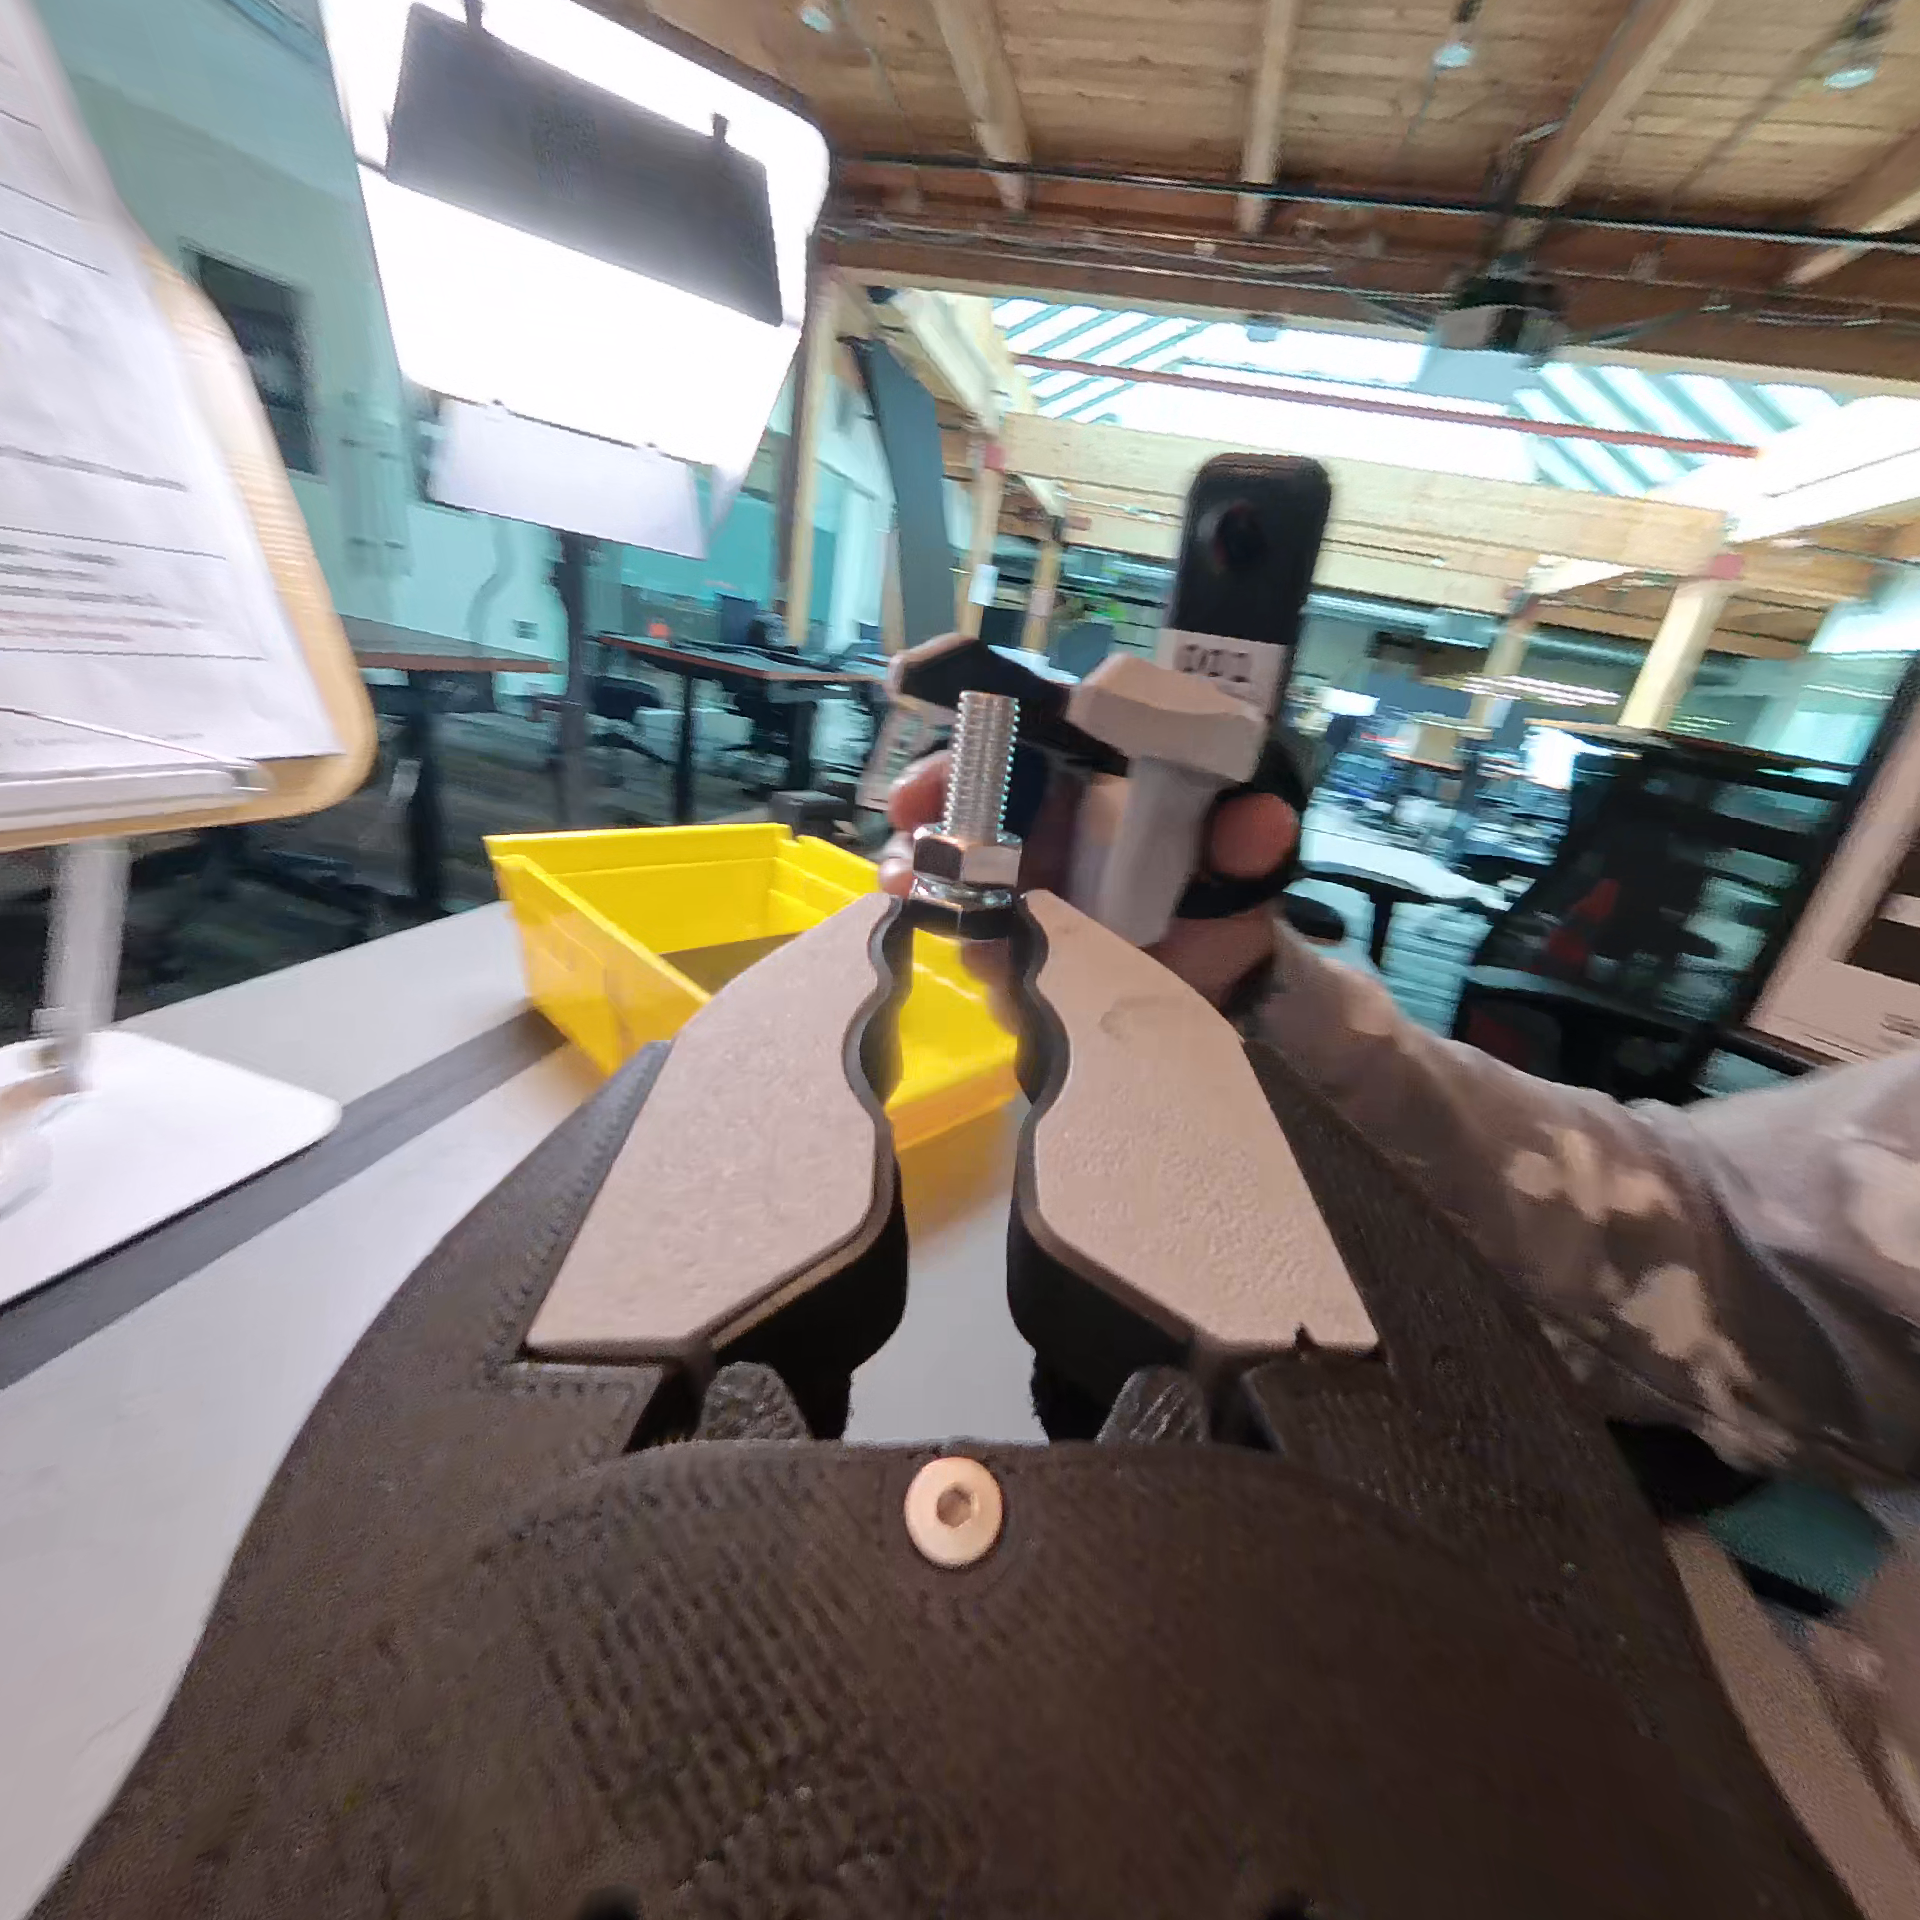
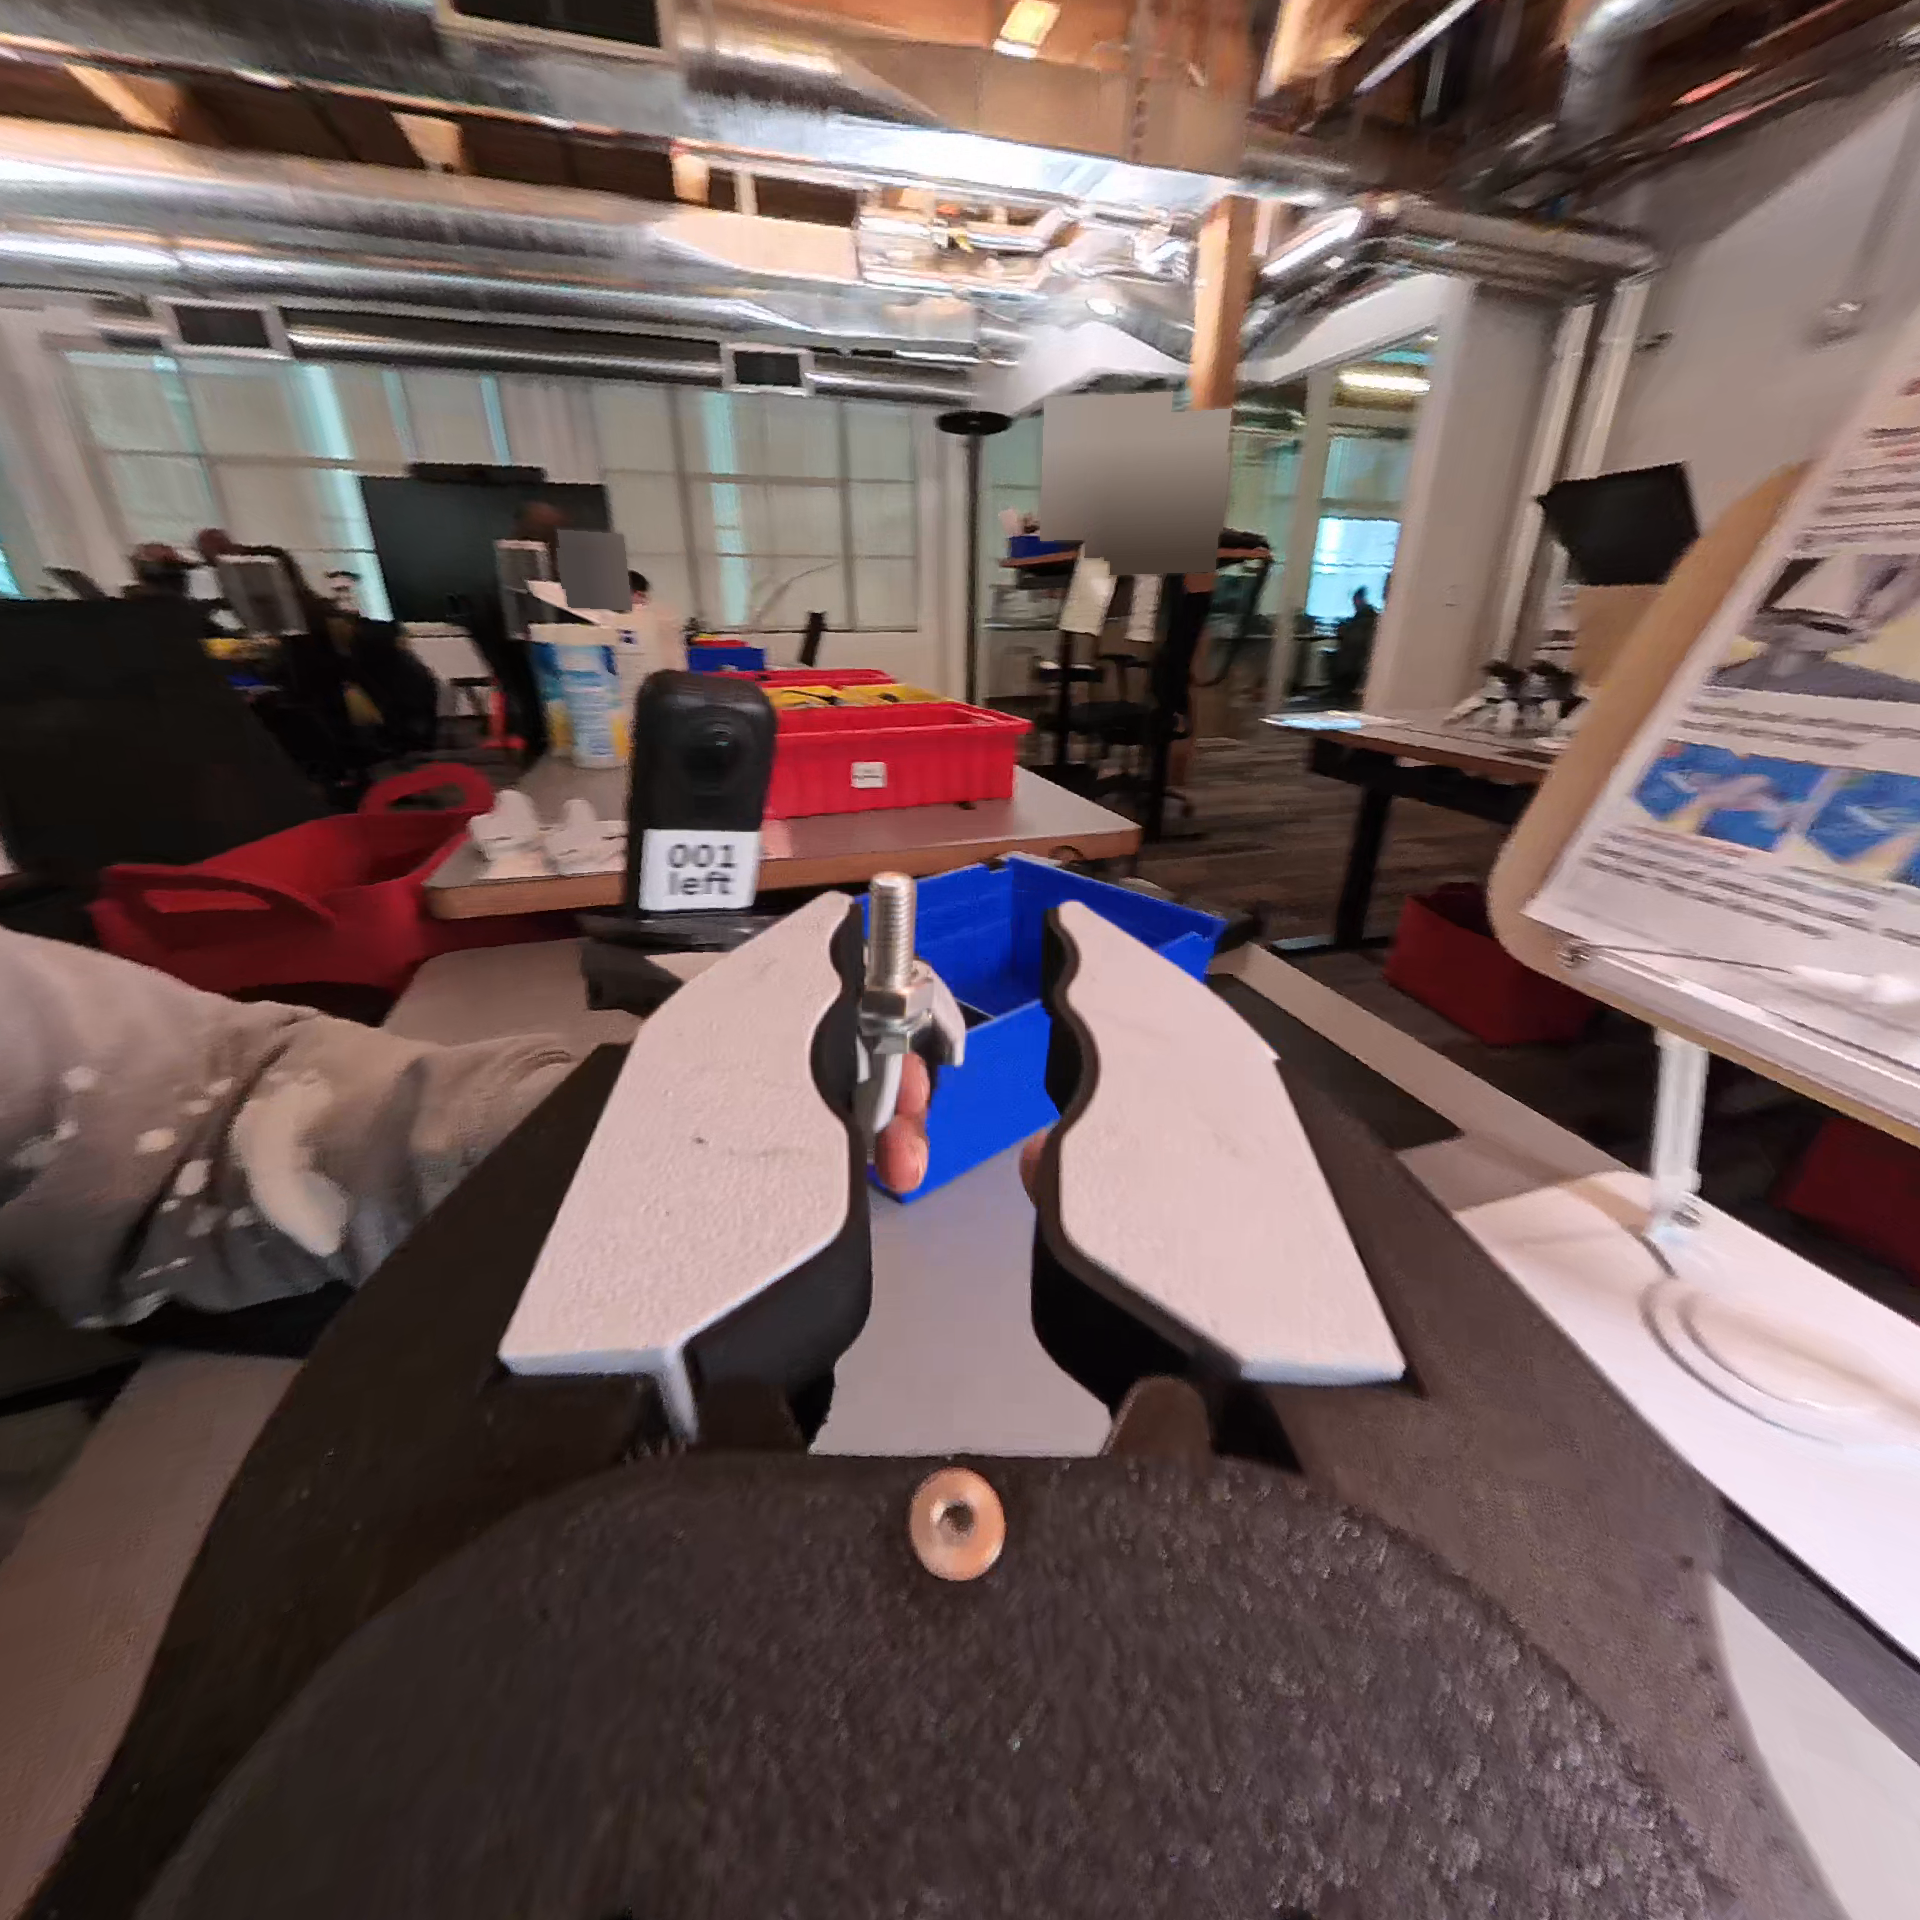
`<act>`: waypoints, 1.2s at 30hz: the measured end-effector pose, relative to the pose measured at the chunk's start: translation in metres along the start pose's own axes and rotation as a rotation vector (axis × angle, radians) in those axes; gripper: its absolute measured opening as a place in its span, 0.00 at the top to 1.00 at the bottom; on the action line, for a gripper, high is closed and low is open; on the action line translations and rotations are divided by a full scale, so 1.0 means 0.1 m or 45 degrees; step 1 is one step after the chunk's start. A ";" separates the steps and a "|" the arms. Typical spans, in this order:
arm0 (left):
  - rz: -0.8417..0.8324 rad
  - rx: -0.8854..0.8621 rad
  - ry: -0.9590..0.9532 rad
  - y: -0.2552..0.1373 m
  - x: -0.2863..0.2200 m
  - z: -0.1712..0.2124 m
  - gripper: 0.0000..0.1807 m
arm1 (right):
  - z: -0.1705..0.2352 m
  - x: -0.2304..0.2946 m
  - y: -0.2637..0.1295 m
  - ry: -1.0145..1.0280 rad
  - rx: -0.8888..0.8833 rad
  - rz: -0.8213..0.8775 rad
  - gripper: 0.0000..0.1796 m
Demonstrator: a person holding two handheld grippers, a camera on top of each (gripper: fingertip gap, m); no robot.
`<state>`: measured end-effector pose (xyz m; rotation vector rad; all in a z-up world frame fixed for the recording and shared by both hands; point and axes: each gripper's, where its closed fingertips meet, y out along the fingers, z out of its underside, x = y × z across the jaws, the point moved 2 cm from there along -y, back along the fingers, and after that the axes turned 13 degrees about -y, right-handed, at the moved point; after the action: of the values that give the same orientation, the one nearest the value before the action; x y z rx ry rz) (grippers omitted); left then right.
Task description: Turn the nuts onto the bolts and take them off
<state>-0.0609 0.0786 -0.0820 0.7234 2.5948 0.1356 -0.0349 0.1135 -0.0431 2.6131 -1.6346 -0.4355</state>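
Gripping the bolt (image 1: 975, 769) by its head, the left gripper (image 1: 961, 914) shows in the left wrist view with its tips pinched on the lower end, so the threaded shank stands upright and free above them. A hex nut (image 1: 964, 858) sits low on the shank over a washer, just above the tips; holding by the head probably leaves the nut open to the other tool. Just behind the bolt, the right gripper (image 1: 1049, 717) faces in with its fingers apart, a person's fingers around its handle and a camouflage sleeve (image 1: 1558, 1174) running back from it. A black camera rides on it, with a white label whose writing I leave unread. Below and behind the bolt sits a yellow bin (image 1: 644, 914) on the grey table (image 1: 208, 1403); left of the bolt is a clipboard stand (image 1: 156, 520) with printed sheets. In the right wrist view the right gripper (image 2: 951, 940) is spread wide around nothing; the bolt (image 2: 891, 935) stands just inside its left finger, touching or not I cannot tell, with the nut (image 2: 891, 1003) low on it. Behind the bolt lies a blue bin (image 2: 997, 1029), likely for sorted parts. Left of the bolt the other tool's camera carries a white label too. Right of the bolt, an illustrated instruction sheet (image 2: 1745, 810) is clipped on a stand.
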 end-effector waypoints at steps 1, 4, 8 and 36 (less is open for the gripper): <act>-0.069 -0.030 0.025 -0.02 0.05 -0.04 0.90 | 0.00 -0.03 0.02 -0.001 0.028 0.039 0.81; -0.214 -0.087 0.081 -0.06 0.15 -0.09 0.90 | 0.08 -0.02 0.15 0.064 0.067 0.122 0.78; -0.280 -0.105 0.145 -0.06 0.14 -0.08 0.90 | 0.27 0.01 0.33 0.089 0.155 0.215 0.77; -0.256 -0.204 0.143 -0.13 0.13 -0.20 0.90 | 0.16 0.01 0.32 0.086 0.134 0.290 0.81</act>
<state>-0.0859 0.0749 -0.0715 0.4063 2.7066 0.3253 -0.0667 0.0999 -0.0528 2.4383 -1.9521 -0.2552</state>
